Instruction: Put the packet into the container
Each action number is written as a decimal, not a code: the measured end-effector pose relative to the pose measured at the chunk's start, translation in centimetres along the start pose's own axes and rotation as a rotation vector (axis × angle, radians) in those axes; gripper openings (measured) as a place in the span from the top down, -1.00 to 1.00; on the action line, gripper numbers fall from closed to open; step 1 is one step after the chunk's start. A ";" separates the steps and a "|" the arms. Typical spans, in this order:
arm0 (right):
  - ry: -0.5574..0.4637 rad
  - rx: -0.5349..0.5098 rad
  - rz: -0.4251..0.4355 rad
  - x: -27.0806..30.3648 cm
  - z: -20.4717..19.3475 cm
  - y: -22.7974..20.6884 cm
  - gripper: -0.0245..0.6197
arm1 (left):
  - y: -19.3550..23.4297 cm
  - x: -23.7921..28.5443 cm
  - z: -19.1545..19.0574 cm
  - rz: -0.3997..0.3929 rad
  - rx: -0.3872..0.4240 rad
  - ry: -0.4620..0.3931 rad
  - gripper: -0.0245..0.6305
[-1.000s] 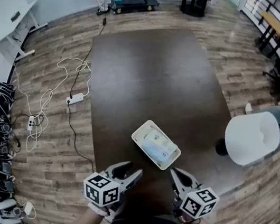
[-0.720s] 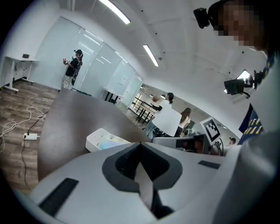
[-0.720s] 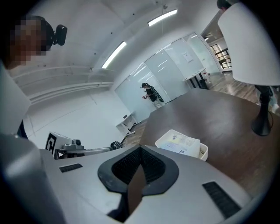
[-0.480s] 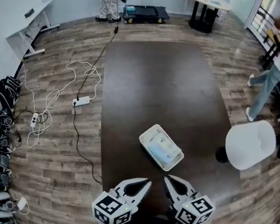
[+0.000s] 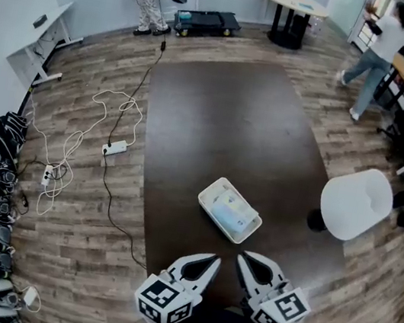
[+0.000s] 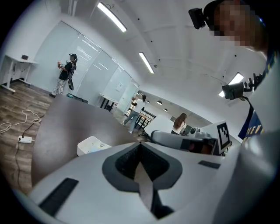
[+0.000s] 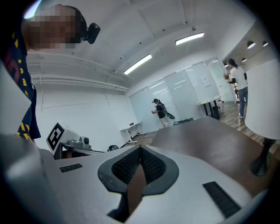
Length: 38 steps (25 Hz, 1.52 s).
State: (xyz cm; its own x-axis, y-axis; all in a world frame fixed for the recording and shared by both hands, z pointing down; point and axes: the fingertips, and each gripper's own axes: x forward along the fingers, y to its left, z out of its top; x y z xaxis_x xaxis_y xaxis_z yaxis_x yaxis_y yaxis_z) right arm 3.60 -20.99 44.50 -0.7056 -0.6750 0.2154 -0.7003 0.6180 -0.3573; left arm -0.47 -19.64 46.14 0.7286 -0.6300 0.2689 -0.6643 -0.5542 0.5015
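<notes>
The packet (image 5: 228, 216) is seen lying inside the container (image 5: 215, 188), which stands on the table (image 5: 226, 115) toward its near end, set in from both long edges. The far half of the table is left bare, and room is left on either side of the container. A white chair (image 5: 355, 204) is drawn up just off the right edge, and cables (image 5: 73, 143) are strewn on the floor off the left edge.

The left gripper (image 5: 214, 260) and right gripper (image 5: 241, 256) are held over the near edge, tips close together and apart from the container. In each gripper view the jaws are pressed together with nothing between them.

Against a second ago, the left jaws, then parted, are now closed, and the grippers, then held wider apart, have been brought together. The container is found in the same spot with the packet still in it. A person (image 5: 376, 50) walking has come into sight at the far right.
</notes>
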 end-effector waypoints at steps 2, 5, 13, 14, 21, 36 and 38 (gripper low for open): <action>0.002 -0.006 -0.003 -0.1 -0.2 0.1 0.90 | -0.1 0.0 0.0 -0.002 0.002 -0.004 0.93; 0.002 -0.013 -0.006 -0.1 -0.2 0.3 0.90 | -0.3 -0.1 -0.1 -0.008 0.005 -0.004 0.93; 0.008 -0.017 -0.019 -0.3 -0.6 0.3 0.90 | -0.5 0.0 -0.4 -0.019 0.007 0.006 0.93; 0.009 -0.019 -0.021 -0.3 -0.6 0.3 0.90 | -0.5 0.0 -0.4 -0.020 0.008 0.007 0.93; 0.012 -0.027 -0.024 -0.3 -0.7 0.3 0.90 | -0.4 0.1 -0.4 -0.017 0.009 0.006 0.93; 0.022 -0.025 -0.016 0.1 -1.0 0.5 0.90 | -0.2 0.0 -0.7 -0.016 0.010 0.017 0.93; 0.025 -0.023 -0.016 0.1 -1.0 0.5 0.90 | -0.2 0.0 -0.6 -0.015 0.011 0.018 0.93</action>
State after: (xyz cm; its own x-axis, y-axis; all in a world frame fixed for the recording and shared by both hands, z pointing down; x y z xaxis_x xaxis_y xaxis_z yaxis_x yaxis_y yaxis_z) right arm 3.08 -20.39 45.30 -0.6966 -0.6746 0.2441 -0.7137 0.6167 -0.3322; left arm -0.27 -19.21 46.57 0.7414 -0.6118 0.2757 -0.6548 -0.5698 0.4966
